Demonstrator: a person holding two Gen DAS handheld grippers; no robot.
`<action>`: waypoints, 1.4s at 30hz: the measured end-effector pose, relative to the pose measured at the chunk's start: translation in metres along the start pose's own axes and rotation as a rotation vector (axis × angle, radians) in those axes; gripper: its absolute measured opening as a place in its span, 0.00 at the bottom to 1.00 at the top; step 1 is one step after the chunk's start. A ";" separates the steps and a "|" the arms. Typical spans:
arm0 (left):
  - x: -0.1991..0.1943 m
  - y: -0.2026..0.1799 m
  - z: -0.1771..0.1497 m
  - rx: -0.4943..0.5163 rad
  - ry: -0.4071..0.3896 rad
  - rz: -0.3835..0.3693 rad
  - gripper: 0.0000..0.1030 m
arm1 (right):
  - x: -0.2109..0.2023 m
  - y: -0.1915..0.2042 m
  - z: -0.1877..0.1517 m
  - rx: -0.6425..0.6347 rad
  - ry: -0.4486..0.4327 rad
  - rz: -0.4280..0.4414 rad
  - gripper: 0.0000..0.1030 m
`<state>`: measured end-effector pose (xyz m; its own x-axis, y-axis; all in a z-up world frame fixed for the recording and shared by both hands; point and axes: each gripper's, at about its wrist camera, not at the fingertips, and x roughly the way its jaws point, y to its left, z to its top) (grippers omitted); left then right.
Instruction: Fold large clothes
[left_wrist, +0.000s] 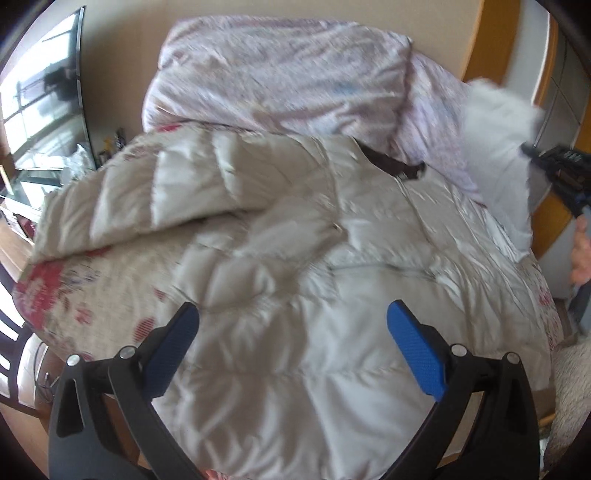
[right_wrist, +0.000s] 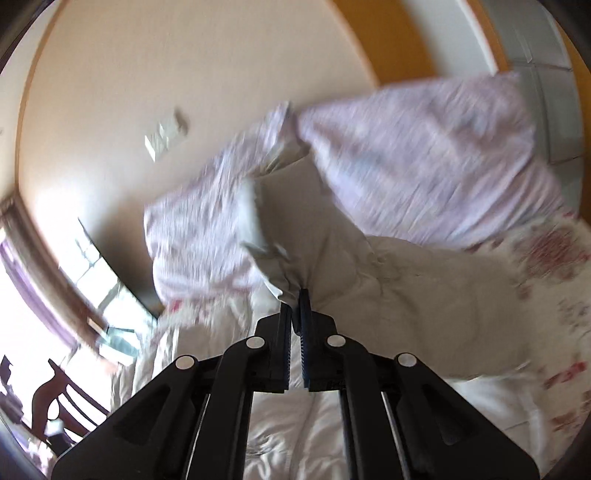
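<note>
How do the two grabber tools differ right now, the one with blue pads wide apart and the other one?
The left gripper stands open, its blue pads spread wide with nothing between them; the right gripper is shut on a pinch of the white puffy jacket. The left hangs above the jacket as it lies on the bed; the right holds a part of it lifted. Both share the same black two-finger frame.

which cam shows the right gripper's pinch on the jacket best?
Right wrist: right gripper is shut on a bunched edge of the white jacket, close up. Left wrist shows it only at the frame's right edge, blurred, fabric hanging.
</note>
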<state>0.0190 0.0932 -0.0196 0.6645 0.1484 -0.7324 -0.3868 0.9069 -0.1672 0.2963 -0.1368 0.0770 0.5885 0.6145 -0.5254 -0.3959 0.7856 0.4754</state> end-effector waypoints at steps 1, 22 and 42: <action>-0.002 0.003 0.001 -0.004 -0.011 0.007 0.98 | 0.014 0.005 -0.007 0.000 0.031 -0.001 0.04; 0.009 0.071 0.019 -0.092 -0.032 0.101 0.98 | 0.093 0.054 -0.086 -0.261 0.372 -0.096 0.58; 0.025 0.163 0.035 -0.383 0.058 0.113 0.98 | 0.184 0.030 -0.098 -0.290 0.422 -0.457 0.60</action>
<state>-0.0049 0.2590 -0.0423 0.5713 0.2065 -0.7944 -0.6730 0.6718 -0.3094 0.3232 0.0071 -0.0747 0.4399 0.1460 -0.8861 -0.3809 0.9239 -0.0369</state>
